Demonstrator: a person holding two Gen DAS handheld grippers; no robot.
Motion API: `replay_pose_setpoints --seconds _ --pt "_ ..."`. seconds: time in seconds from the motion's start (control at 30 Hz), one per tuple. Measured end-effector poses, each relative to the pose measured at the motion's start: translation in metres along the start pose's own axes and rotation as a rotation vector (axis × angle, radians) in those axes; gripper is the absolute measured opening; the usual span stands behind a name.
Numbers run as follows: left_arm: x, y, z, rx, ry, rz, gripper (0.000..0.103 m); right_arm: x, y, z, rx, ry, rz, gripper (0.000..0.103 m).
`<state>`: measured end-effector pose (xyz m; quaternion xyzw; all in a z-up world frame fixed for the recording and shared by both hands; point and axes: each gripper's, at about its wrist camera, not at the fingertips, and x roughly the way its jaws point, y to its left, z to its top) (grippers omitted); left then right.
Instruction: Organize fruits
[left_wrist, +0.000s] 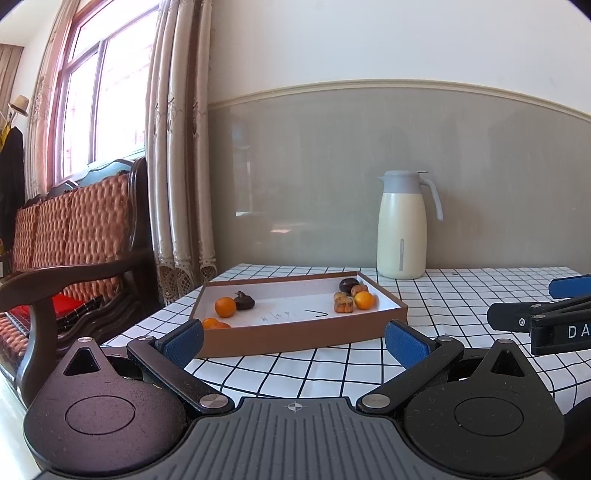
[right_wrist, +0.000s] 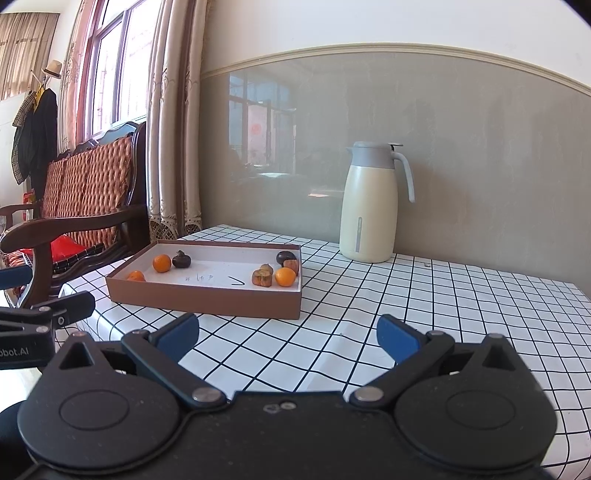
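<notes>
checked tablecloth (right_wrist: 406, 295), scribbled fruit tray (right_wrist: 207, 295), both "bot.ai"-marked tongs wide, empty

I see daylight through a window (left_wrist: 103, 99) with beige curtains (left_wrist: 177, 147), a two-tone wall (left_wrist: 369, 166), and a wooden cushioned bench (left_wrist: 74, 229) below the window.

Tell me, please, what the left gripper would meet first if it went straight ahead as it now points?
Most likely the near wall of the brown tray: the open left gripper aims at it across bare checked tablecloth. Depth is hard to judge.
</notes>
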<state>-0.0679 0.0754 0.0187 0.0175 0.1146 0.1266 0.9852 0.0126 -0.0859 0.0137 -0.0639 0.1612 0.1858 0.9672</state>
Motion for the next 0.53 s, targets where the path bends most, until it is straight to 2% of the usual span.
replay_pose_setpoints --seconds 0.53 --pt "-0.0042 -0.0019 -0.0010 0.012 -0.021 0.005 0.103 -0.0002 -0.0009 0.0008 0.003 -0.001 0.001 0.097"
